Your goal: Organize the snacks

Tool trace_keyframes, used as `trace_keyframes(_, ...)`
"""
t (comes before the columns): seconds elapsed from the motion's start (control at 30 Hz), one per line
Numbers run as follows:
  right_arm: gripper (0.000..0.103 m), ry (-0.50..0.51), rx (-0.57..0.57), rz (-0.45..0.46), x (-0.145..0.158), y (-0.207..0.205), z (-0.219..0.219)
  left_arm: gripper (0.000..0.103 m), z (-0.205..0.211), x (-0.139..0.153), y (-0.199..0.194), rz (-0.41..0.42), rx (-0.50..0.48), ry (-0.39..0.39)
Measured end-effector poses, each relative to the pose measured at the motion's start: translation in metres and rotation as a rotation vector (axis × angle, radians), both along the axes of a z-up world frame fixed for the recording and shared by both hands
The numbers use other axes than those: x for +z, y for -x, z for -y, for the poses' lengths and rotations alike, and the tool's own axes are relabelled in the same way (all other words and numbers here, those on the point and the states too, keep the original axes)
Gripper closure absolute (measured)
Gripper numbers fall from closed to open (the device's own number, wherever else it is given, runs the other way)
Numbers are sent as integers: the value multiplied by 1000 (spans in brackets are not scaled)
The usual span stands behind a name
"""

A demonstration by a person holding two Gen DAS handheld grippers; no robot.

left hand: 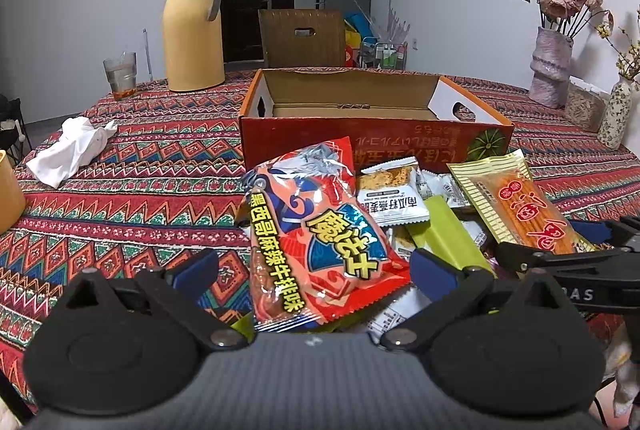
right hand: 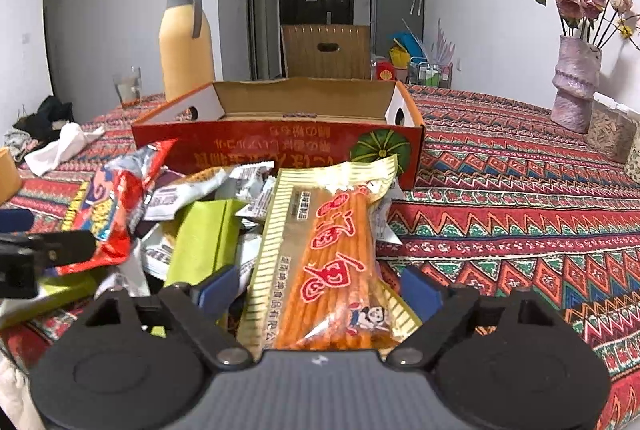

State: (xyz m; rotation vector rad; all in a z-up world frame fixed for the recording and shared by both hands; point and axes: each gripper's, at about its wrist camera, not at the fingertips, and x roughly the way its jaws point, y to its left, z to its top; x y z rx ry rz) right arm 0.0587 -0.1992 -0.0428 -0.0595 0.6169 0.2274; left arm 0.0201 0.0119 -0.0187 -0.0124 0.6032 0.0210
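Note:
A pile of snacks lies on the patterned tablecloth in front of an open red cardboard box (left hand: 372, 138) (right hand: 280, 146), whose inside looks bare. In the left wrist view my left gripper (left hand: 316, 266) stands open around a red-orange snack bag (left hand: 320, 250) on top of the pile, with a gap at its left pad. My right gripper (right hand: 318, 288) straddles a long yellow pack of orange sticks (right hand: 336, 250) (left hand: 524, 210); its blue pads sit close to the pack's edges without clearly pressing. White packets (left hand: 390, 198) and a green pack (right hand: 204, 234) lie between the two bags.
A yellow thermos jug (left hand: 194, 30) and a glass (left hand: 120, 74) stand at the back left, with a crumpled white cloth (left hand: 72, 150) nearer. At the right edge are a vase of dried flowers (left hand: 550, 70) and a clear container (right hand: 610, 130). A chair back (left hand: 302, 38) rises behind the box.

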Motion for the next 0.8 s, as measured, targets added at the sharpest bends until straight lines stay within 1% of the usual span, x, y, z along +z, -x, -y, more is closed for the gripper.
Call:
trace_keyframes(0.03,18,8,3,1,-1,-2,-2,0,0,0,-1,-2,1,0)
trace_keyframes(0.17,26,55,18,1,-4,-8,-10,0,-1,-2,-3,-7,3,0)
trace_keyframes(0.23,28,85,25,10,-5,-9,-14,0,-2,-3,-4,-11,7,1)
trace_keyframes(0.3,36,115,34,23,-7,-8,-17,0,-3,-4,-6,-14,10,1)
trace_keyframes(0.33,38,129,37,28,-7,-7,-19,0,-3,-4,-6,-16,11,1)
trace_keyframes(0.43,41,148,54,35,-7,-6,-19,0,-3,-5,-7,-20,13,1)
trace_keyframes(0.63,59,96,51,50,-2,-4,-11,0,-5,-4,-7,-22,19,2)
trace_keyframes(0.67,61,81,50,51,-1,-4,-9,0,-5,-4,-7,-22,20,1)
trace_keyframes(0.8,62,43,44,68,3,0,-4,0,-5,-2,-7,-20,21,1)
